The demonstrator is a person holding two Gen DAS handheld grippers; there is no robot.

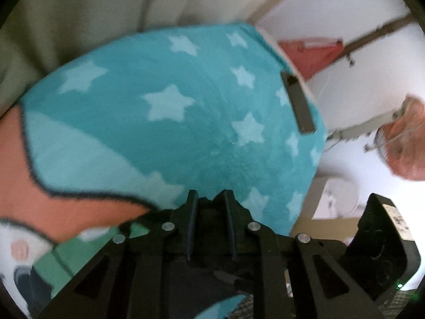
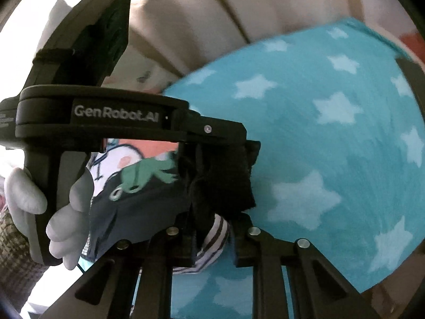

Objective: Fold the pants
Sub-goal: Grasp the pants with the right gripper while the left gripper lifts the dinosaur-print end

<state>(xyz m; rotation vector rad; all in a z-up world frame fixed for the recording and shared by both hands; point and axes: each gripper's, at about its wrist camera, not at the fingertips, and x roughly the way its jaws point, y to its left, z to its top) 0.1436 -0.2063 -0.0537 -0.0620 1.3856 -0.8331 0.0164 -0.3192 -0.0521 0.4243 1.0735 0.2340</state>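
The pants (image 1: 186, 122) are teal fleece with pale stars and hang stretched in front of both cameras; they also fill the right wrist view (image 2: 332, 146). My left gripper (image 1: 209, 199) has its fingers close together, pinching the teal cloth's edge. My right gripper (image 2: 220, 212) is shut on a bunched black and striped edge of the pants. The left gripper's body (image 2: 106, 114) shows in the right wrist view, held by a white-gloved hand (image 2: 61, 218), right beside my right gripper. A dark strap (image 1: 297, 103) lies on the cloth.
A printed cover (image 1: 21, 180) in orange, white and green lies below left; its frog pattern (image 2: 143, 172) shows behind the left gripper. Beige curtain (image 1: 79, 13) hangs behind. A white wall with a red object (image 1: 310, 53) is at the right.
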